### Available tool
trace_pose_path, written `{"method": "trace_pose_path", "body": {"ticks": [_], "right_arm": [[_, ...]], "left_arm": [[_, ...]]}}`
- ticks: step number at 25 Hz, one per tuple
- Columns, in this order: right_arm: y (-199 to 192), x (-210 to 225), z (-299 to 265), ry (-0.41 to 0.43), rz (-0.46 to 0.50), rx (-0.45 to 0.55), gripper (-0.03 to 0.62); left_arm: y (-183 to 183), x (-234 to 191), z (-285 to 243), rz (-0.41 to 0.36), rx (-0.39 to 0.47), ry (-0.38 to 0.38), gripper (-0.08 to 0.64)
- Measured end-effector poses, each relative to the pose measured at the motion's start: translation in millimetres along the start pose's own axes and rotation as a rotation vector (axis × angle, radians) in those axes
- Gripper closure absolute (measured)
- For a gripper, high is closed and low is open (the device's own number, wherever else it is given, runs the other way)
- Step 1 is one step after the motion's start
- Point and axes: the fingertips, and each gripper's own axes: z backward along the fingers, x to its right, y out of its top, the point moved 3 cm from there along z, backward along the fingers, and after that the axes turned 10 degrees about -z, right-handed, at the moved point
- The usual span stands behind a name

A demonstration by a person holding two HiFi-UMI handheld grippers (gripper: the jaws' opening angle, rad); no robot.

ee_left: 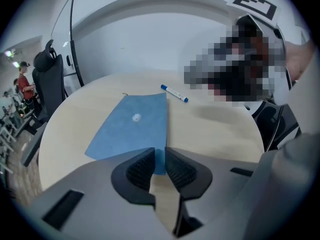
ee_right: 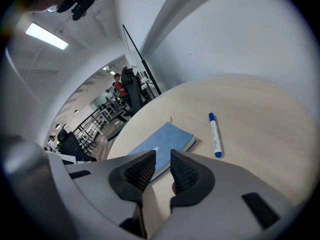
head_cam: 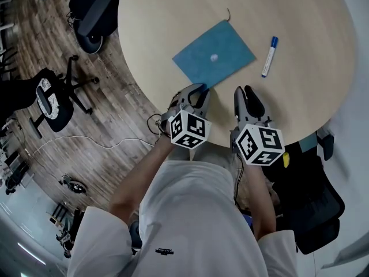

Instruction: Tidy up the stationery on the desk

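- Pinches the near corner of the blue notebook (head_cam: 214, 53) with the left gripper (ee_left: 159, 156), ribbed pads drawn in tight on either side of that blue corner.
- Shows the notebook lying flat on the round wooden table (head_cam: 161, 22), turned like a diamond, 1 corner toward the person, 1 small white spot at mid-cover.
- Catches a thin dark cord (head_cam: 228, 13) curling off the notebook's far corner.
- Holds the right gripper (head_cam: 247, 94) just beside the left one, low over the table's near edge, to the right of the pinched corner and clear of the notebook.
- Leaves only a thin slit between the right jaws, nothing inside it, just bare tabletop behind.
- Finds the white marker pen (head_cam: 269, 56) flat on the table to the right of the notebook, apart from it and well beyond the right gripper, blue cap at the far end.
- Turns both of the 2 marker cubes up toward the head camera, side by side in front of the person's white shirt.
- Takes in a black office chair (head_cam: 55, 97) on the wood floor, off to the left of the table.
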Motion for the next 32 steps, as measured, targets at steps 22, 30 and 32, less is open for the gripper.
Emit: {"method": "trace_pose_path", "body": {"ticks": [22, 30, 32], "right_arm": [[16.0, 7.6, 24.9, -0.022, -0.001, 0.044, 0.5], [27.1, 34.6, 29.8, -0.042, -0.005, 0.049, 0.5], [29.6, 39.1, 30.2, -0.044, -0.01, 0.049, 0.5]], "left_arm": [[64.5, 12.7, -4.8, 0.378, 0.121, -0.126, 0.529], [95.0, 14.0, -27.3, 0.41, 0.142, -0.12, 0.529], [103.3, 13.3, -34.4, 0.414, 0.146, -0.119, 0.529]]}}
